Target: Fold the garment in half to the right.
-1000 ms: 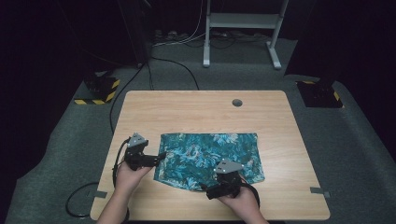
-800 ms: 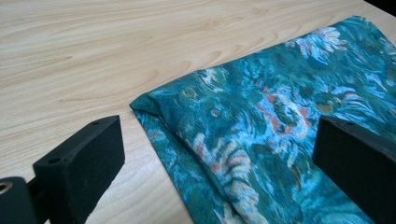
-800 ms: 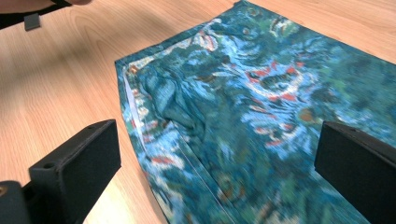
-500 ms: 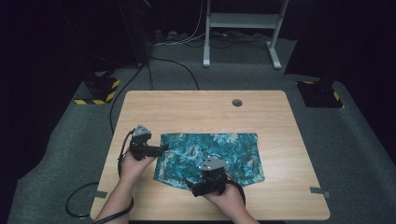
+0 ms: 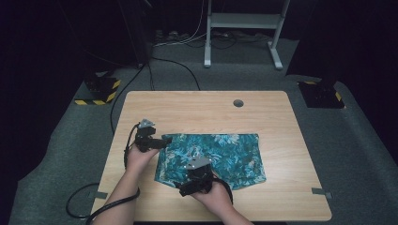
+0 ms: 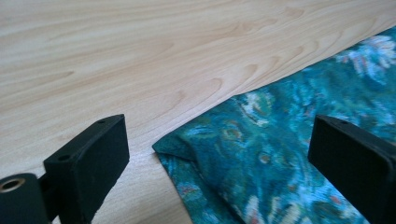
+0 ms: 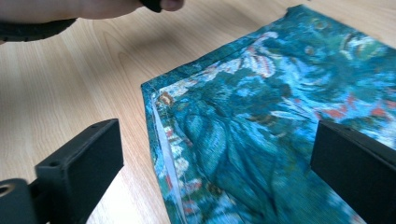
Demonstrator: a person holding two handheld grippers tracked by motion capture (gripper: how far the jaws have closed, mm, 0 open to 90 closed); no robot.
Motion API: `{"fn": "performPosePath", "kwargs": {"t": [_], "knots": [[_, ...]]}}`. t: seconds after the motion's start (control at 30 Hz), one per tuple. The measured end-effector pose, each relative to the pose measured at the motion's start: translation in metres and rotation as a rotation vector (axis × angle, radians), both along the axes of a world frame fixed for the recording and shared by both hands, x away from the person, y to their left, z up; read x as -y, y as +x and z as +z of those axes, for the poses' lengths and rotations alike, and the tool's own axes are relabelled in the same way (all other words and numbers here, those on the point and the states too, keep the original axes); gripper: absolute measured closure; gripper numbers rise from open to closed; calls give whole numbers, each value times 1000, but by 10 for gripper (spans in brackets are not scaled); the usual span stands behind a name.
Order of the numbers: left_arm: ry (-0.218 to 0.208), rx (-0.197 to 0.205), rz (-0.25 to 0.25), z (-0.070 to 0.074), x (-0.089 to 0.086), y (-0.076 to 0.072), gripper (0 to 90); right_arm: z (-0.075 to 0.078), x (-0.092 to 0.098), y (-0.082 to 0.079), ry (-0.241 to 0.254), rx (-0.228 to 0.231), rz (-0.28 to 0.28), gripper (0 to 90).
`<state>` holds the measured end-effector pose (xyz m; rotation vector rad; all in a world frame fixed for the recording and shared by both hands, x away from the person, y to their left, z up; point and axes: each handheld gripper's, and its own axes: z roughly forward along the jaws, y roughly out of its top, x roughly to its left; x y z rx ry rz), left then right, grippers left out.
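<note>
The right tongs (image 5: 185, 187) have slid leftward since a second ago, to the cloth's (image 5: 220, 157) near left corner. Both tongs gape wide, gripping nothing. The cloth lies flat on the bench (image 5: 197, 110), its far left corner between the jaws of the left tongs (image 5: 164, 140).

Right claw (image 5: 184, 190) moved leftward along the near hem of the teal floral cloth (image 5: 225, 152), now off the near-left corner with jaws wide apart around that corner. Left claw (image 5: 164, 140) shifted slightly away from the person, up to the cloth's far-left corner, jaws spread over it. Cloth's left edge pulled a little straighter on the surface (image 5: 197, 108).
</note>
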<state>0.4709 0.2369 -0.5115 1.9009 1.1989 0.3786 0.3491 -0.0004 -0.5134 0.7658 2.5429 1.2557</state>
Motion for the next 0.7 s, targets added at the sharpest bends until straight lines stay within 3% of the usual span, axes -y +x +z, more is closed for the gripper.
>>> {"fn": "performPosePath", "kwargs": {"t": [0.33,0.5,0.57,0.7], "knots": [[15,-38,7,-16,1,10,101,-15,-24,4,-44,-47,13,79],[-8,-54,7,-24,3,11,104,-19,-33,2,-68,-49,25,93],[-13,-54,5,-27,5,10,106,-20,-38,2,-71,-80,36,113],[-8,-57,7,-29,6,11,113,-20,-49,3,-103,-60,47,142]]}}
